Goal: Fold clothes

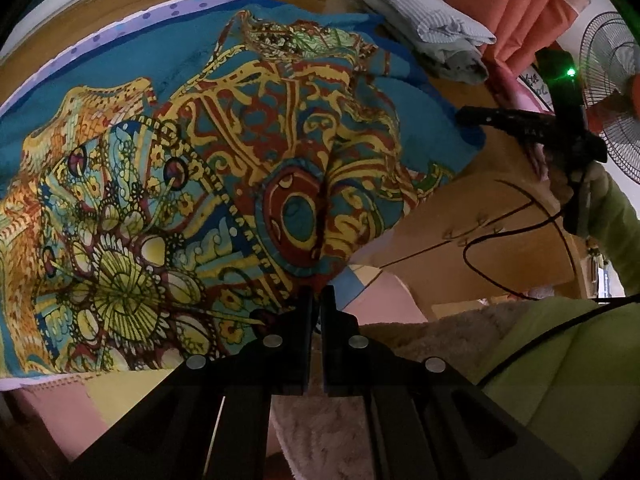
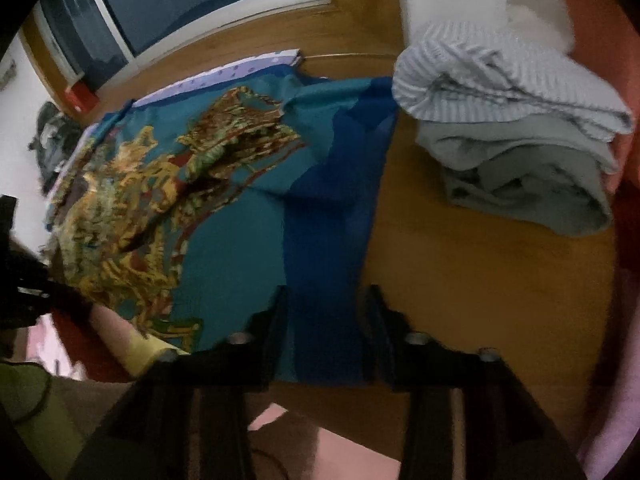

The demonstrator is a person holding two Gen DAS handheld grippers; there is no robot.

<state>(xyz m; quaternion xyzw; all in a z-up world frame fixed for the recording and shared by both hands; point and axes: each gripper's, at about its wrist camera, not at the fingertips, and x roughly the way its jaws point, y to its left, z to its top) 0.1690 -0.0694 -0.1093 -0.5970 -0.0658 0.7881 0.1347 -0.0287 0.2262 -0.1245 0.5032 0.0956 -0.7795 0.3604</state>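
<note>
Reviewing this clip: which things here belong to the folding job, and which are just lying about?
In the job: patterned teal cloth, left tool pinching its near edge, right tool at its blue border, wooden table underneath.
Lying about: folded striped and grey pile (perhaps already done), purple dotted sheet, fan, orange curtain.

I see dim, warm light; my right wrist view is motion-blurred (left stays sharp), edges bowed and vignetted.
</note>
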